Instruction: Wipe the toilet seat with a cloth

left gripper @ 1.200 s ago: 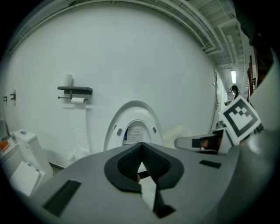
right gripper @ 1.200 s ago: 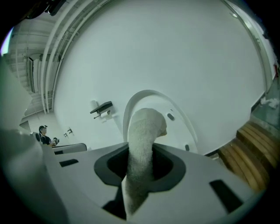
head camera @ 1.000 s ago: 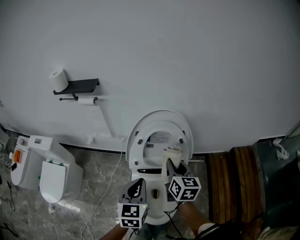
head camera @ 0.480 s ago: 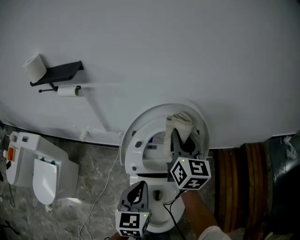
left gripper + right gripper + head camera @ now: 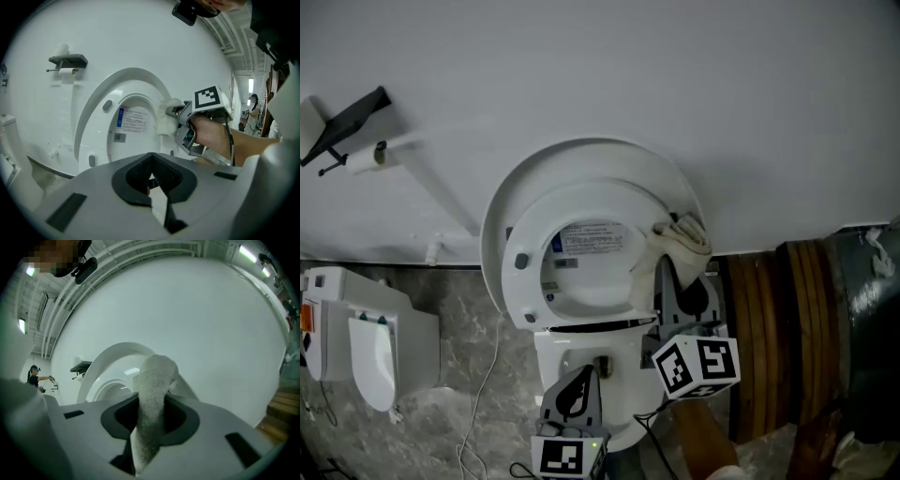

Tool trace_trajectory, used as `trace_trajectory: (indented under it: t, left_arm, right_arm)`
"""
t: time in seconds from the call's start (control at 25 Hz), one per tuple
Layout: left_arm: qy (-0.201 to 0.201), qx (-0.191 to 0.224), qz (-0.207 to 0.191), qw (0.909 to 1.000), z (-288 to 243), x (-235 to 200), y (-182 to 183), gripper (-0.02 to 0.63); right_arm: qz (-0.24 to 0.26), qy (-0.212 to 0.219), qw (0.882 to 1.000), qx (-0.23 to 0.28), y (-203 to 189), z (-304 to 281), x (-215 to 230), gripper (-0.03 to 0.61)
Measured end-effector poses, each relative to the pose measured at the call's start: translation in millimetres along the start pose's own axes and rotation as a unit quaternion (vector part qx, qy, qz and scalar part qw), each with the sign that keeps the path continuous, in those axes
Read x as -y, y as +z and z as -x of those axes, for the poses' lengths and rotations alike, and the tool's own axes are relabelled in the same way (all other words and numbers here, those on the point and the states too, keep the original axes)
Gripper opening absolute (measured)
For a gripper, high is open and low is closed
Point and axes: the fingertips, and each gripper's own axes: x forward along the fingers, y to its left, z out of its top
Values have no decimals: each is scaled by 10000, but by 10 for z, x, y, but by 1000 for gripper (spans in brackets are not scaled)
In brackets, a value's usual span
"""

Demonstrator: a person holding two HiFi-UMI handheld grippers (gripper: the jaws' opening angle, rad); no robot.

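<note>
While the seat [image 5: 591, 202] stands raised against the wall, the head view shows your right hand-held gripper [image 5: 679, 281] pinching the cloth [image 5: 680, 246] and pressing it on the ring's right rim. A second ago the cloth sat low by the hinge, then rode up to the top right, so the wipe looks under way along that side. The left arc and the top probably still need a pass. Your left hand-held gripper [image 5: 574, 386] hangs low in front of the bowl, taking no part.

From the left gripper view, the left jaws are pressed together with nothing between them. Beyond them the cloth [image 5: 165, 119] lies flat on the seat [image 5: 101, 131] just ahead of the right hand-held gripper [image 5: 180, 112].

In the right gripper view, the cloth [image 5: 154, 376] is clamped between the jaws and stands up past them, its tip towards the white rim – the contact itself is hidden behind it.
</note>
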Motion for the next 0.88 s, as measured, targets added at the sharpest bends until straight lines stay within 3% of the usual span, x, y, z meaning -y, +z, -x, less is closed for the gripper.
trace_trajectory:
  t: [0.4, 0.64, 0.88]
  left_arm:
    - [-27, -283, -205, 9994, 60, -1, -688, 9]
    - [209, -307, -93, 9993, 124, -232, -1106, 9]
    - [319, -418, 146, 9985, 255, -378, -1366, 9]
  right_arm:
    - [181, -655, 9961, -556, -1029, 450, 503, 89]
    - [623, -565, 9958, -362, -1507, 680, 592, 89]
    - [868, -589, 9906, -881, -2164, 810, 566, 89]
